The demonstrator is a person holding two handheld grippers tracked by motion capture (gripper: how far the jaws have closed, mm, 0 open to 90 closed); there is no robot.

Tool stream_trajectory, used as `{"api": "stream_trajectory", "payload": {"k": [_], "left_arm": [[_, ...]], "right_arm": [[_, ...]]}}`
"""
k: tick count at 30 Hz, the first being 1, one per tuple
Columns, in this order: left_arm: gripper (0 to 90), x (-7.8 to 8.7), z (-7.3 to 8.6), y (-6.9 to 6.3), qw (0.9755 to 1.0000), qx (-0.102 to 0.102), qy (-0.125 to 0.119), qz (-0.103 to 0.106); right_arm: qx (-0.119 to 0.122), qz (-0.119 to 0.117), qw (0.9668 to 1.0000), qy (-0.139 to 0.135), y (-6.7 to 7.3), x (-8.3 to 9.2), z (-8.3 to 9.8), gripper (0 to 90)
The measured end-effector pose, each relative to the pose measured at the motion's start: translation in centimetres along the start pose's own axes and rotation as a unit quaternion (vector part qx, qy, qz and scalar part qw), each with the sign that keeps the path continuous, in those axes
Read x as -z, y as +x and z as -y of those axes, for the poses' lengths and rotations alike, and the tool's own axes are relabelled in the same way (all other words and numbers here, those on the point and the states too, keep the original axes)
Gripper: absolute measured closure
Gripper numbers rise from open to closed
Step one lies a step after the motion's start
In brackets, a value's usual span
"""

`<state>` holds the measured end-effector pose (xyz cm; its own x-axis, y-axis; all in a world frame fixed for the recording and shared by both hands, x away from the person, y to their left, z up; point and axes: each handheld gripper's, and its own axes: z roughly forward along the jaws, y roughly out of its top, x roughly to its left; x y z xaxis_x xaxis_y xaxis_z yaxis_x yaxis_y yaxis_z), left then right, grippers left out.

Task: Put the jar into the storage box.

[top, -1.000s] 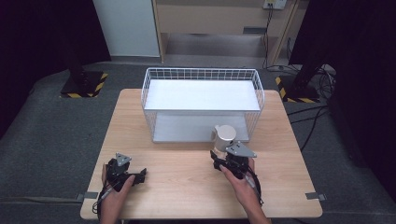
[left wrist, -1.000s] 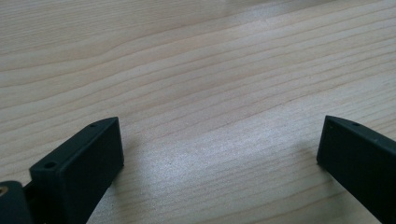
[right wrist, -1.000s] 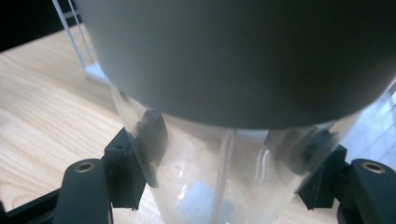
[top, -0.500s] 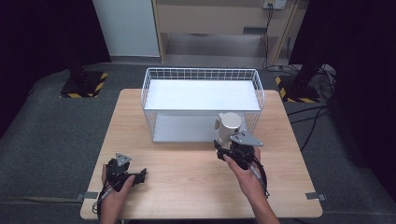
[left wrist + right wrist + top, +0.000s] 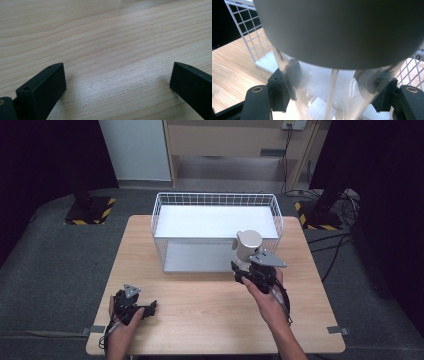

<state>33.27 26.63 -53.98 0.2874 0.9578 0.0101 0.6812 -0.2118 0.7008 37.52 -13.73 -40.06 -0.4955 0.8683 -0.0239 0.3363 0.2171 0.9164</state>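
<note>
A clear cup with a wide grey lid (image 5: pixel 248 244) hangs in the air at the front right of the white wire basket (image 5: pixel 159 220). My right gripper (image 5: pixel 246 270) is shut on its clear body. In the right gripper view the grey lid (image 5: pixel 342 30) looms at the top, the clear body (image 5: pixel 317 100) sits between the two black jaws, and a pale straw runs down inside it. At the table's front left my left gripper (image 5: pixel 148 309) rests low, open, with bare wood between its fingers (image 5: pixel 45 87).
The wire basket has a white floor and stands at the back middle of the wooden table (image 5: pixel 210 320). Its mesh wall (image 5: pixel 249 30) is close on the left of the cup. Dark floor and stands with striped bases surround the table.
My right gripper has carried the cup up and away from the person, to the basket's front wall. The left gripper has stayed where it was.
</note>
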Motion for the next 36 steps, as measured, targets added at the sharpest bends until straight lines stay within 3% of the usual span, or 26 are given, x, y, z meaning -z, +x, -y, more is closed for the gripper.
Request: {"api": "stream_trajectory", "payload": {"k": [25, 36], "left_arm": [[0.0, 0.0, 0.0, 0.0, 1.0000, 0.000, 0.000, 0.000], [0.0, 0.0, 0.0, 0.0, 1.0000, 0.000, 0.000, 0.000]], "right_arm": [[0.003, 0.008, 0.9999, -0.005, -1.0, 0.9, -5.7, 31.4], [0.002, 0.012, 0.9999, -0.010, -1.5, 0.5, -7.6, 31.4]]}}
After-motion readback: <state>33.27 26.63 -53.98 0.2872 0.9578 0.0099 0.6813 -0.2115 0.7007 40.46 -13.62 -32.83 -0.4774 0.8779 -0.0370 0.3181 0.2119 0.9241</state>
